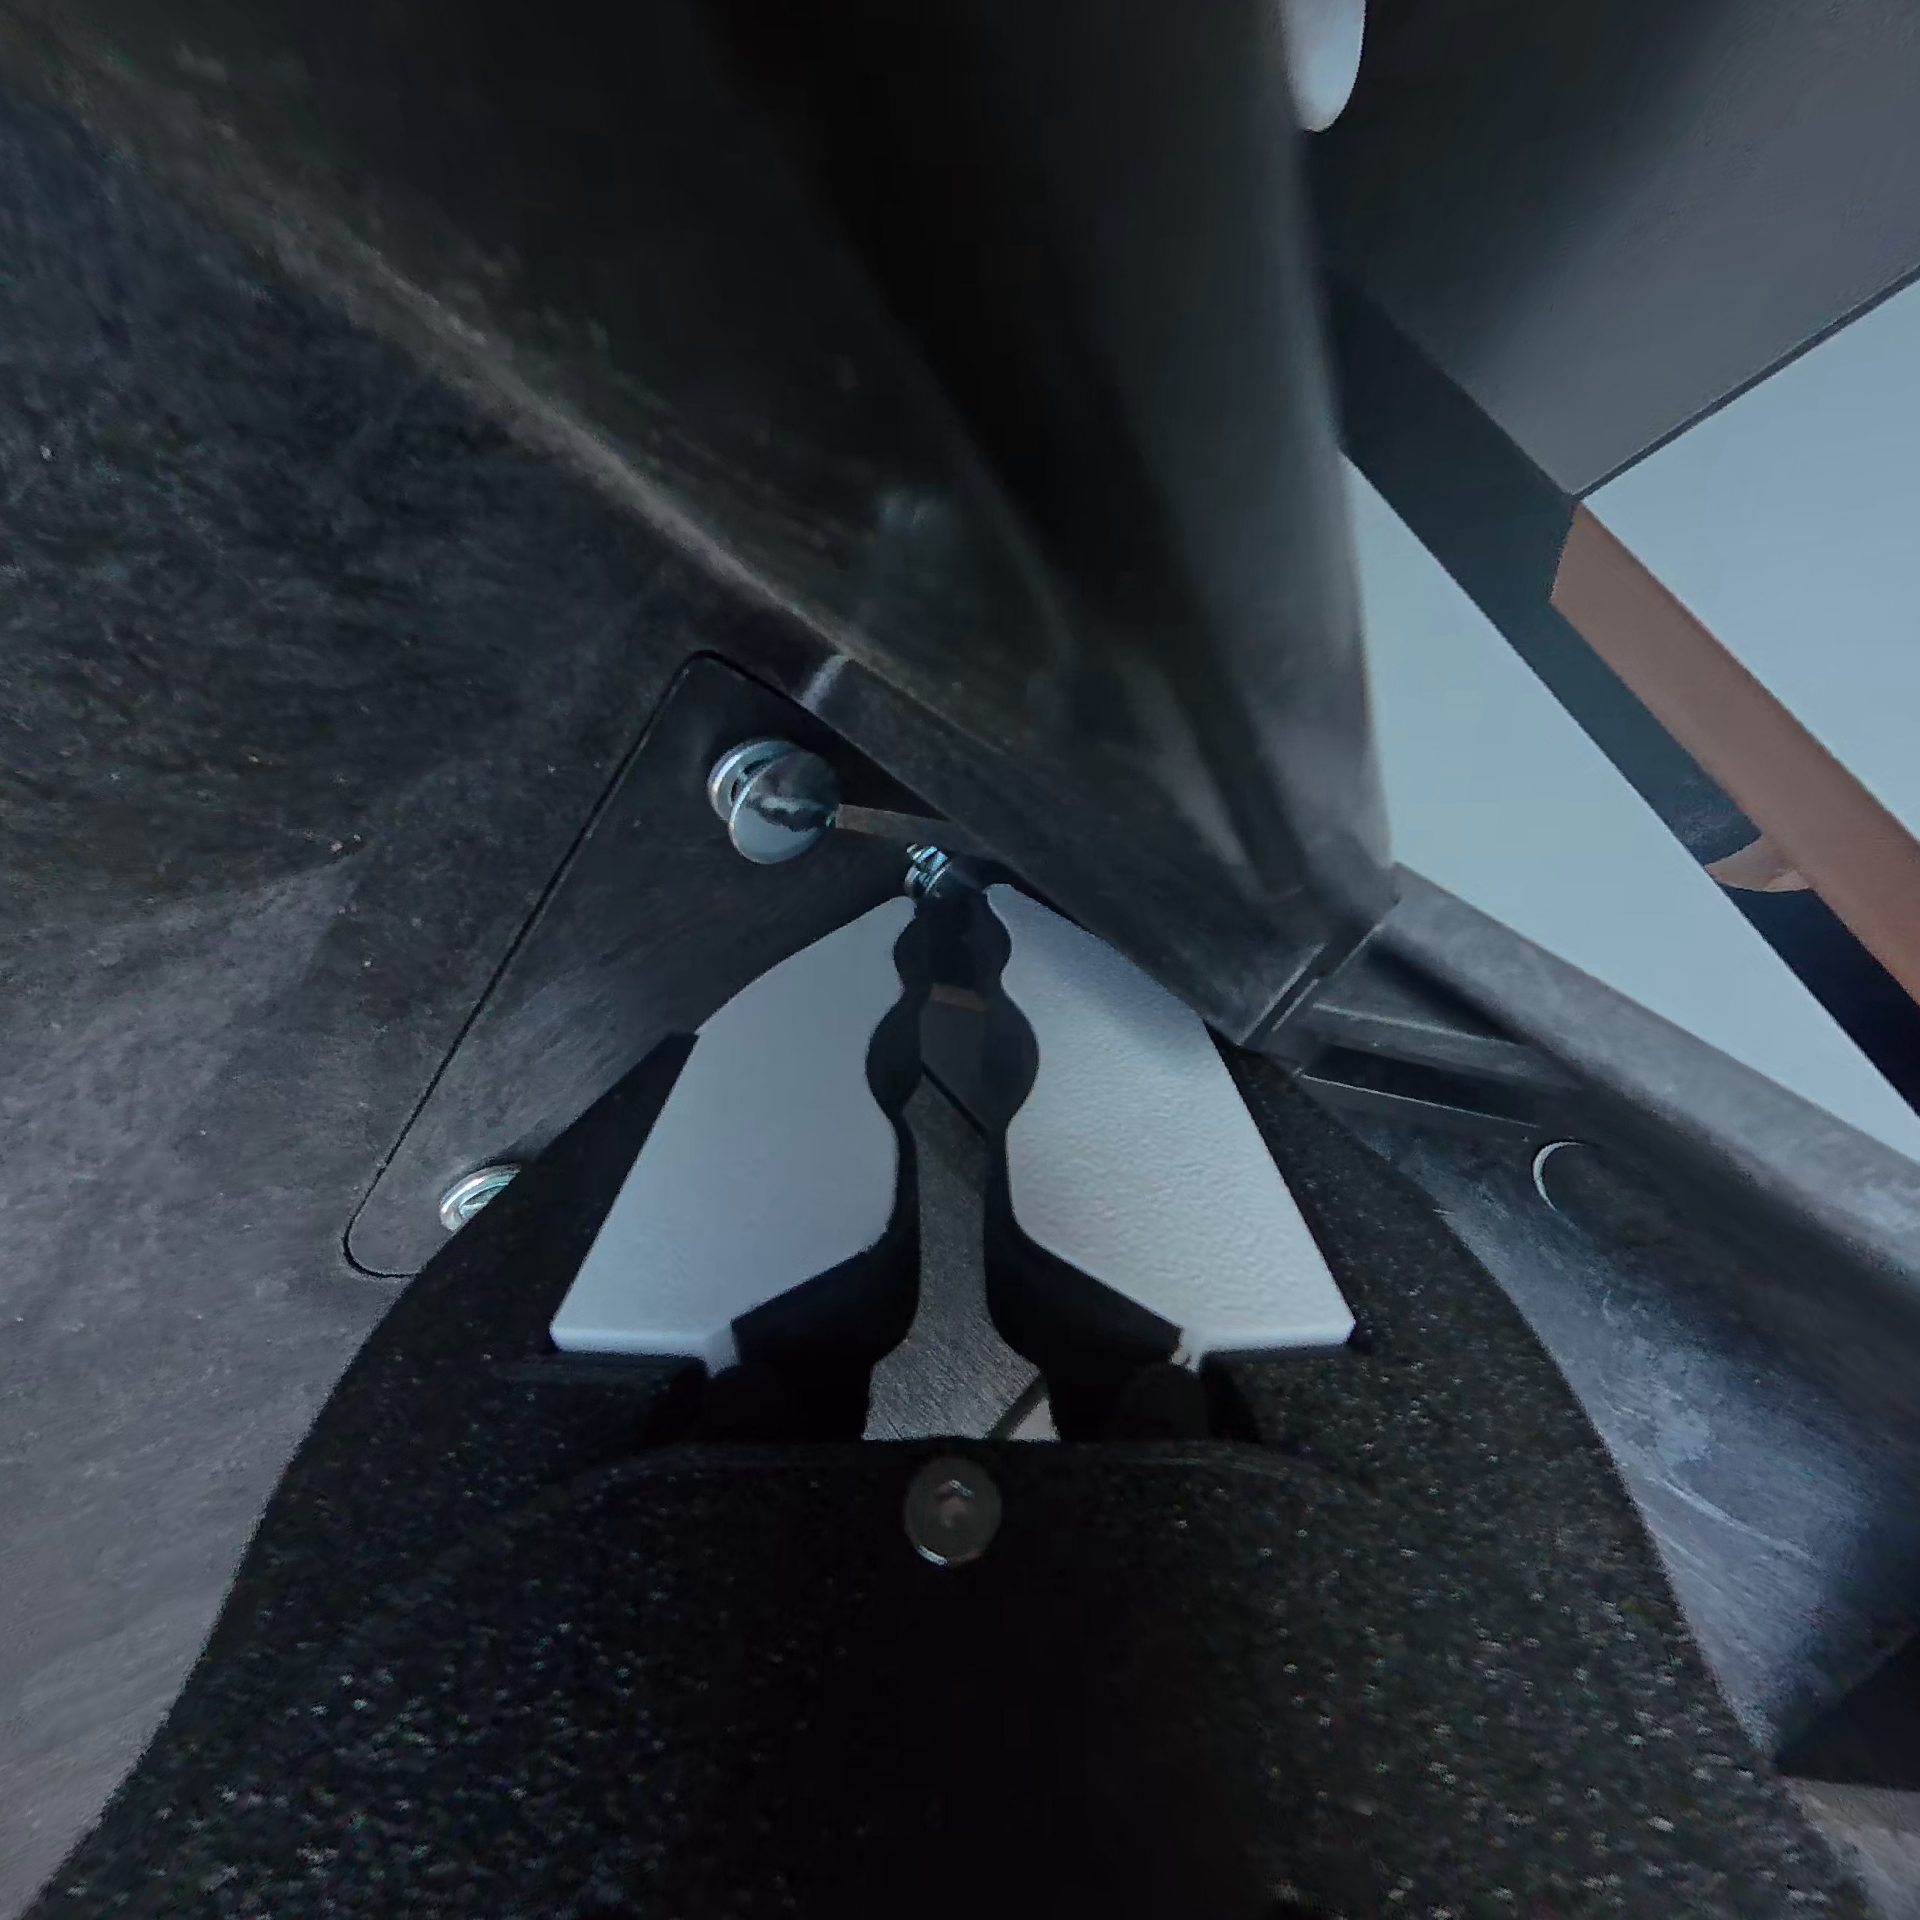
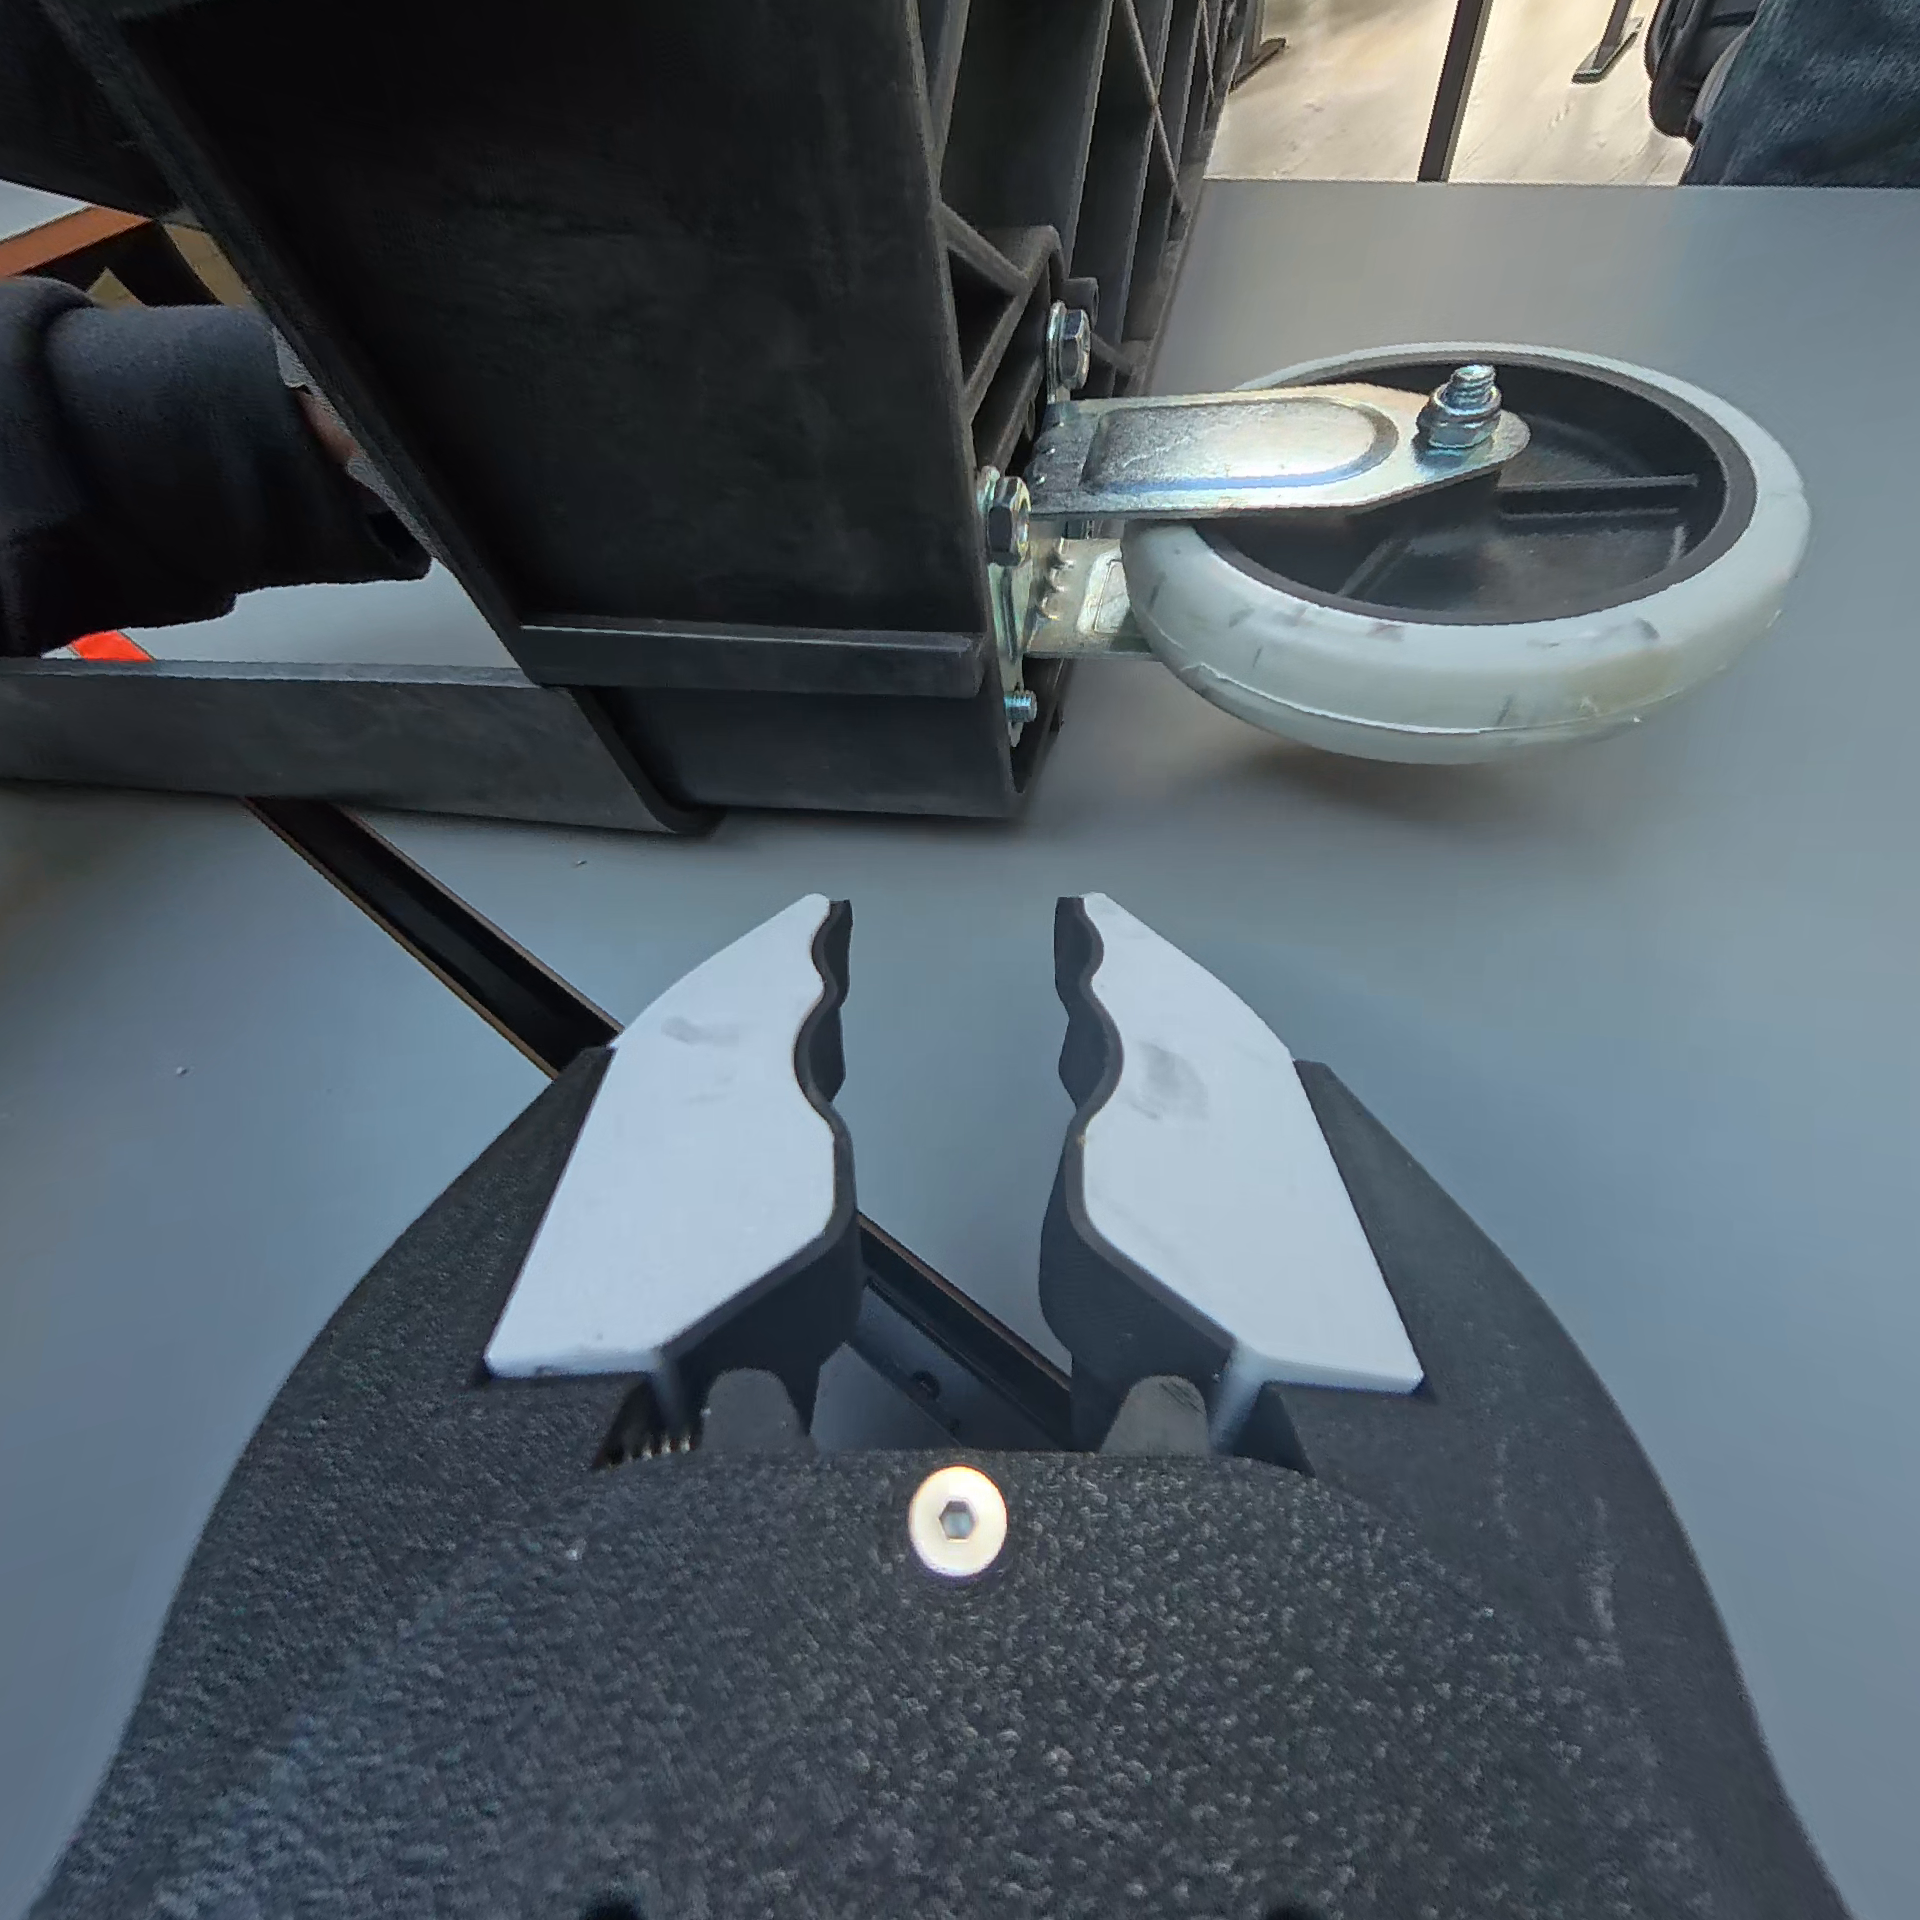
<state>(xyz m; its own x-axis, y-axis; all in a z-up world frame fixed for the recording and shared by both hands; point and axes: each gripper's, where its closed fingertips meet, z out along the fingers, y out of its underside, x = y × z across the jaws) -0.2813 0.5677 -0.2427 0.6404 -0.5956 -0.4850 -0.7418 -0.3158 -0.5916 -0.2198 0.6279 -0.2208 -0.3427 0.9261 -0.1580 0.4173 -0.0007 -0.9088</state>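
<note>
Left tool (image 1: 951, 914) is clamped on a small bolt (image 1: 928, 871) at the black plate (image 1: 582, 997). Right tool (image 2: 954, 935) stands open and unloaded above the table (image 2: 1558, 1039); the caster wheel (image 2: 1475, 623) lies ahead-right, on its side.

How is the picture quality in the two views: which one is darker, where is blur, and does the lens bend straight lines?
Left wrist view: dim, the black plastic body fills it, smeared and soft; only the silver bolt head glints. Right wrist view: bright, even light; caster wheel sharp, with a soft shadow on the grey table. Wide-angle lens bows the table edge.
</note>
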